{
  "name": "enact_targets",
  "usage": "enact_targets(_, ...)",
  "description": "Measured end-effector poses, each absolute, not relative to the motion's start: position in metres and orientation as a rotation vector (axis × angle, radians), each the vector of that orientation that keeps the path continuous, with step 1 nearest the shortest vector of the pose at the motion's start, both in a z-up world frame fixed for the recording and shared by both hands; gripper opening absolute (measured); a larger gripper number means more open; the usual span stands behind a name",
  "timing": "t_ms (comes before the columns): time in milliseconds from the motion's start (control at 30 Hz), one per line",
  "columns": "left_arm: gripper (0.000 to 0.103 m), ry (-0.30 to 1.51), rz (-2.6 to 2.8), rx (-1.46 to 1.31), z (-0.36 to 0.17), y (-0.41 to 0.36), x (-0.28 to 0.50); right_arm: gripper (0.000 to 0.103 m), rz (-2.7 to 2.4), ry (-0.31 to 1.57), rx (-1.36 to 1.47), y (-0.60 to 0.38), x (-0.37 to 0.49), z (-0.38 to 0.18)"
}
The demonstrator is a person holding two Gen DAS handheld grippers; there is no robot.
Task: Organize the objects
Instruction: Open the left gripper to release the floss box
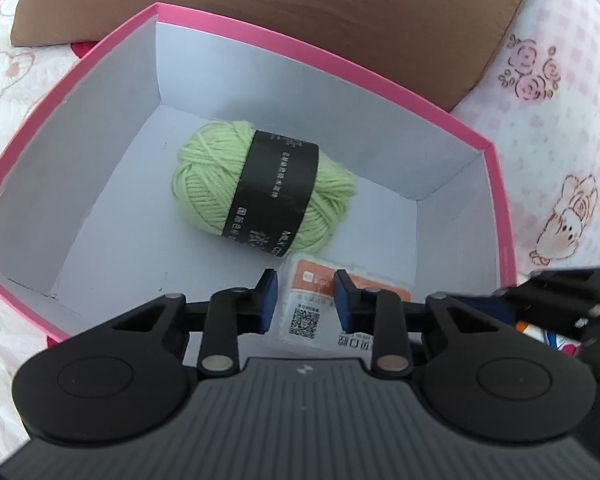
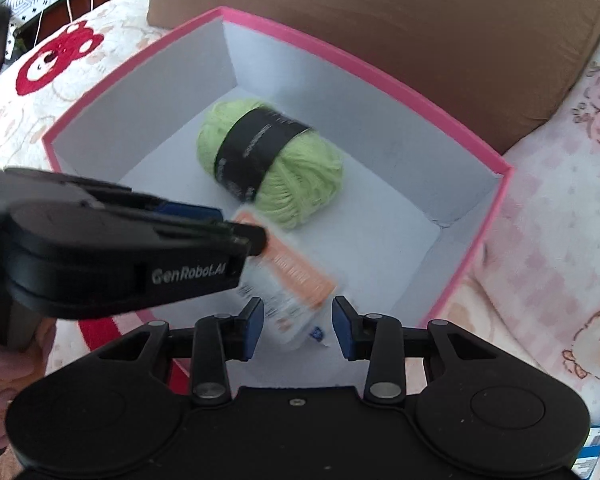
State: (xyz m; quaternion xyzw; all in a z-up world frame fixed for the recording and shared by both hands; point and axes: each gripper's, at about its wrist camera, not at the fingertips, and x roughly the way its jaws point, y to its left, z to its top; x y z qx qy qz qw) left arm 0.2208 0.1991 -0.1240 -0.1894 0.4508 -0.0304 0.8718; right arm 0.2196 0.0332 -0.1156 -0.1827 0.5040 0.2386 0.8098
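on a floral quilt, a pink box; left tongs clamp a packet, right tongs unclear.

Two close wrist views, both steeply down into one pink box.

Packet blurred — yarn label print unreadable.

You have a pink-rimmed box with white inner walls, open at the top, sitting on a patterned bedspread. Inside, a ball of light green yarn lies on its side near the middle of the floor, wrapped in a black paper band. A small clear packet with an orange label (a square code printed below it) sits at the near wall of your box.
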Motion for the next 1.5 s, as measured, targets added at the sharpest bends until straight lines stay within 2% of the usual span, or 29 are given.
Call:
enact_targets(267,0.03,0.954,-0.07,-0.397,-0.125,0.194,0.221,0.042,0.535,1.027,-0.325,0.004,0.218,-0.092)
enact_targets(433,0.036,0.965,-0.077,-0.398,-0.124,0.189,0.221,0.042,0.555,1.005,-0.292,-0.003,0.209,-0.088)
enact_targets(867,0.032,0.957,-0.051,-0.437,-0.122,0.182,0.219,0.043,0.581,0.95,-0.273,-0.008,0.191,-0.085)
enact_targets(1167,0.041,0.925,-0.04,-0.436,-0.087,0.179,0.195,0.044,0.596,0.921,-0.241,-0.023,0.171,-0.065)
enact_targets(1500,0.045,0.93,-0.007,-0.351,-0.036,0.174,0.162,0.047,0.62,0.88,-0.259,-0.035,0.143,-0.031)
